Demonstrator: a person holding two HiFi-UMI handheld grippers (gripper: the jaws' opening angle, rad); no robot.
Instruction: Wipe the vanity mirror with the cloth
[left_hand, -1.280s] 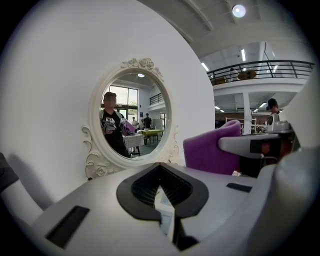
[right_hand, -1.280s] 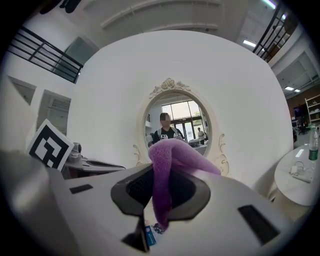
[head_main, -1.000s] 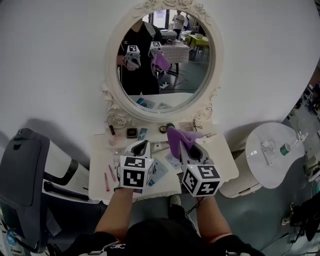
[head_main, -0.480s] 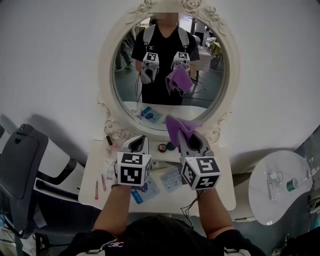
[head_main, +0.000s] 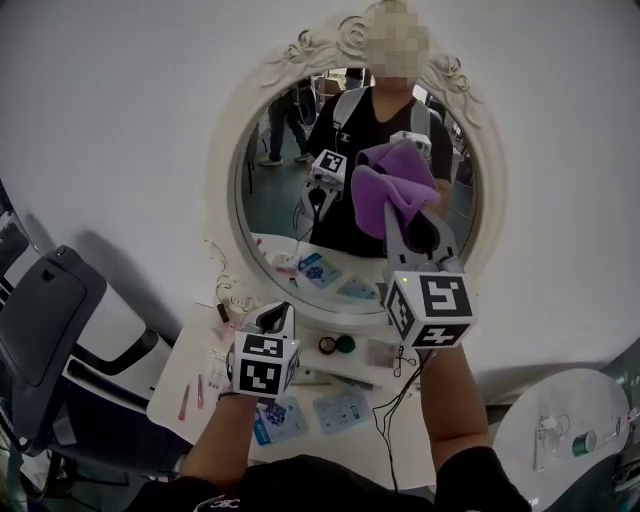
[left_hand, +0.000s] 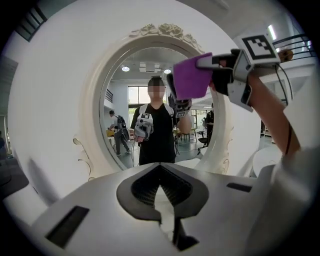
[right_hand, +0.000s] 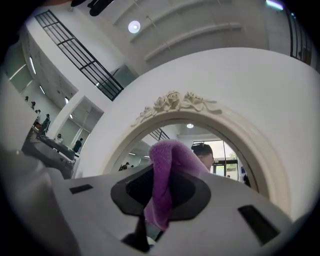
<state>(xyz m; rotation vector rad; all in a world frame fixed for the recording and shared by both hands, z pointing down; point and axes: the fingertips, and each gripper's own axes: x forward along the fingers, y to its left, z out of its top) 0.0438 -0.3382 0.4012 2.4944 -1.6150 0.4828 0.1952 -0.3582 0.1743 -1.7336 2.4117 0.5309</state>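
The oval vanity mirror (head_main: 300, 190) has a white ornate frame and hangs on the white wall. My right gripper (head_main: 408, 222) is raised in front of its right half, shut on a purple cloth (head_main: 392, 183) that bulges past the jaw tips. Seen from the left gripper view, the cloth (left_hand: 191, 78) sits close to the glass near the mirror's (left_hand: 150, 100) upper right; contact is unclear. In the right gripper view the cloth (right_hand: 167, 172) hangs between the jaws below the frame's (right_hand: 175, 106) top. My left gripper (head_main: 276, 320) is low over the table, shut and empty.
A white vanity table (head_main: 190, 385) below the mirror carries blue sachets (head_main: 340, 408), small jars (head_main: 335, 344) and pink sticks (head_main: 190, 398). A dark chair (head_main: 50, 330) stands at the left, a round white side table (head_main: 560, 430) at the right.
My right gripper has risen with the cloth from just above the table to the mirror's right half. The left gripper has stayed low. The head view has moved closer to the mirror.
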